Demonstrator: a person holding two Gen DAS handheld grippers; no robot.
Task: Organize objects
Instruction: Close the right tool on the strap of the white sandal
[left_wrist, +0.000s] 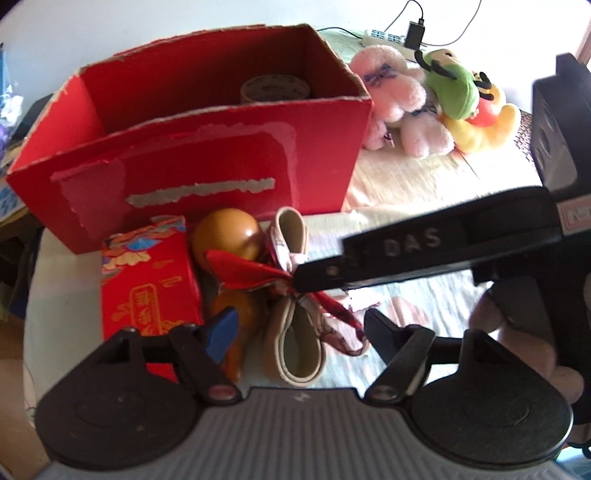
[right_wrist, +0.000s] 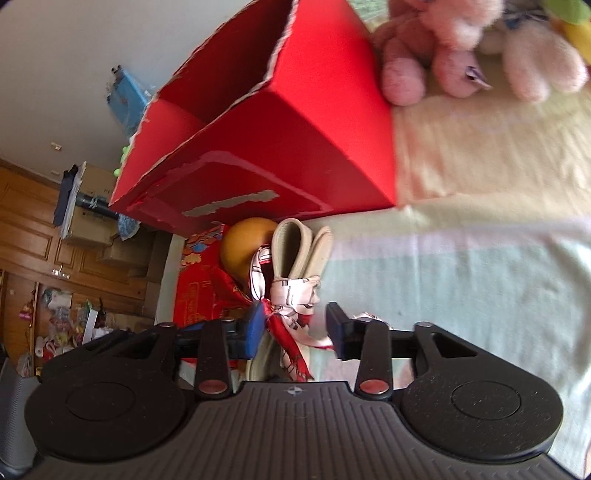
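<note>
A big red cardboard box (left_wrist: 207, 158) (right_wrist: 295, 147) stands open-topped on the bed, with a tape roll (left_wrist: 275, 88) inside. In front of it lie a small red patterned box (left_wrist: 147, 280) (right_wrist: 199, 288), an orange-brown gourd (left_wrist: 225, 232) (right_wrist: 247, 243) and a cream leather loop (left_wrist: 299, 350) (right_wrist: 291, 243) tied with a red-and-white scarf (left_wrist: 251, 275) (right_wrist: 288, 299). My right gripper (right_wrist: 295, 328) (left_wrist: 301, 275) comes in from the right, open, with the scarf knot between its fingers. My left gripper (left_wrist: 301, 330) is open low over the cream loop, holding nothing.
Pink plush toys (left_wrist: 391, 92) (right_wrist: 436, 48) and a green-and-yellow one (left_wrist: 461, 96) sit to the right of the big box. A power strip (left_wrist: 388, 37) lies behind them. A hand (left_wrist: 517, 332) holds the right gripper. The bed edge drops off at the left.
</note>
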